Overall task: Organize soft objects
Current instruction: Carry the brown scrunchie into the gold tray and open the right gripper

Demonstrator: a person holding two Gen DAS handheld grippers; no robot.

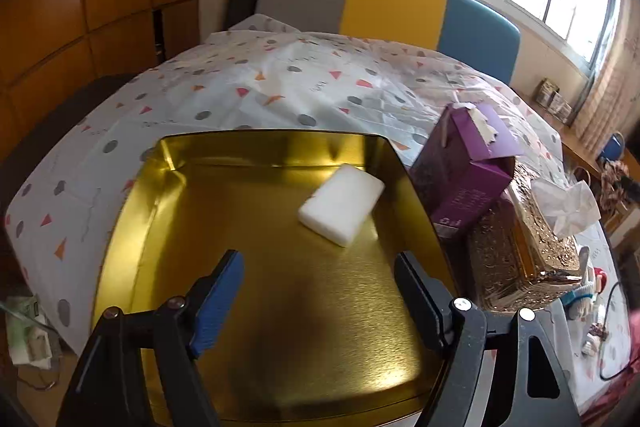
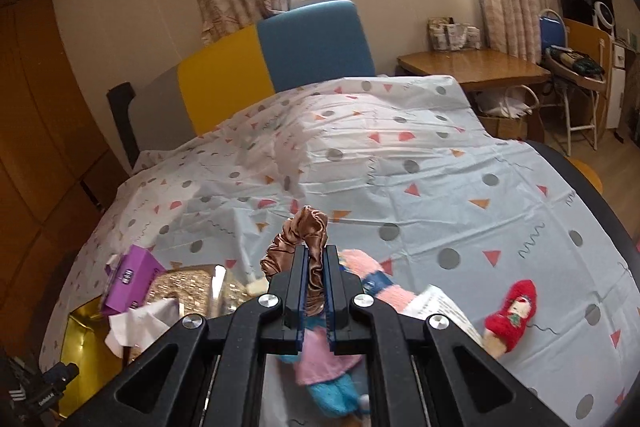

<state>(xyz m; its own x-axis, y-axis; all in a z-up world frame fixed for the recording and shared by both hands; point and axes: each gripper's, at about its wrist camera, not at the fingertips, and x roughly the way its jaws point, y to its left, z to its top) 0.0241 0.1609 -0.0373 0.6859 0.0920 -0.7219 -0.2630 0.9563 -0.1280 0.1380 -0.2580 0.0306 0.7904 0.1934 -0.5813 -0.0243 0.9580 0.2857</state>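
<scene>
Lying flat in the far right part of the gold tin tray (image 1: 168,211), the white sponge block (image 1: 341,204) is pointing its long axis diagonally, from near-left toward the far-right corner. It is a smooth rounded rectangle, matte against the tray's brushed, mirror-like metal floor. The left gripper (image 1: 320,301) is hovering over the near half of the tray with its jaws spread wide, holding nothing; one finger is showing a blue ribbed pad (image 1: 218,307). Just right of the tray, a purple cardboard box (image 1: 464,179) with a torn top is leaning against a glittery gold tissue box (image 1: 516,263), which is sprouting a white tissue (image 1: 568,207).

The right gripper (image 2: 315,291) is clamping its jaws together on a brown satin scrunchie (image 2: 298,239), whose gathered, shiny loop is arching up and to the left beyond the fingertips. Below it, on the patterned bedsheet (image 2: 400,163) of dots and triangles, a pink-and-blue knitted plush (image 2: 324,371) is lying partly hidden behind the gripper, with a fuzzy red knitted doll (image 2: 514,311) just to the right, tilting up toward the right. Whether the two are touching is not clear.
</scene>
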